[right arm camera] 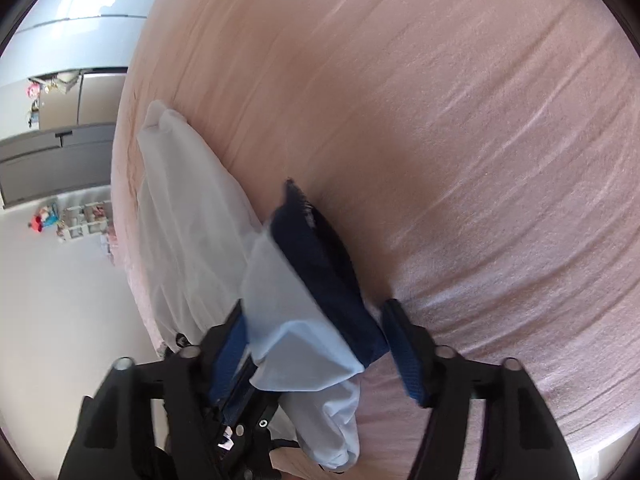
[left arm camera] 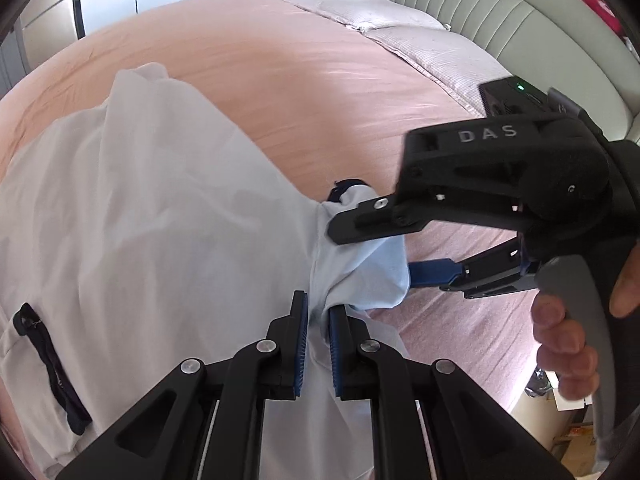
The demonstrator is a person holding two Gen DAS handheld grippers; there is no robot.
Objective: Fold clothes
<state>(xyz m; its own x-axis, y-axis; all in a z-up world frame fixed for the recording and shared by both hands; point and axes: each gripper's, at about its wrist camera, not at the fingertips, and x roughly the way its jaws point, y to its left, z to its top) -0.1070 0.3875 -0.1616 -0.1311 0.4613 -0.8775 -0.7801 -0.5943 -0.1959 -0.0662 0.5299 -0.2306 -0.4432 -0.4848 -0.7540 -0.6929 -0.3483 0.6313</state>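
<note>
A white shirt (left arm camera: 152,216) with navy trim lies spread on the pink bed (left arm camera: 280,80). Its pale-blue sleeve (left arm camera: 372,276) ends in a navy cuff (right arm camera: 320,256). My left gripper (left arm camera: 319,344) is at the bottom of the left wrist view, shut on a fold of the shirt where the sleeve joins. My right gripper (left arm camera: 372,254) comes in from the right and stands open, its fingers wide on either side of the sleeve. In the right wrist view the right gripper (right arm camera: 316,308) has the sleeve (right arm camera: 288,320) lying between its blue pads (right arm camera: 404,352), draped against the left one.
Two pillows (left arm camera: 420,40) and a padded headboard (left arm camera: 500,12) lie beyond the shirt. A hand (left arm camera: 568,340) holds the right gripper's handle. The bed's edge drops to pale floor (right arm camera: 60,300), with cabinets (right arm camera: 52,160) behind it. Bare pink sheet (right arm camera: 460,140) spreads to the right.
</note>
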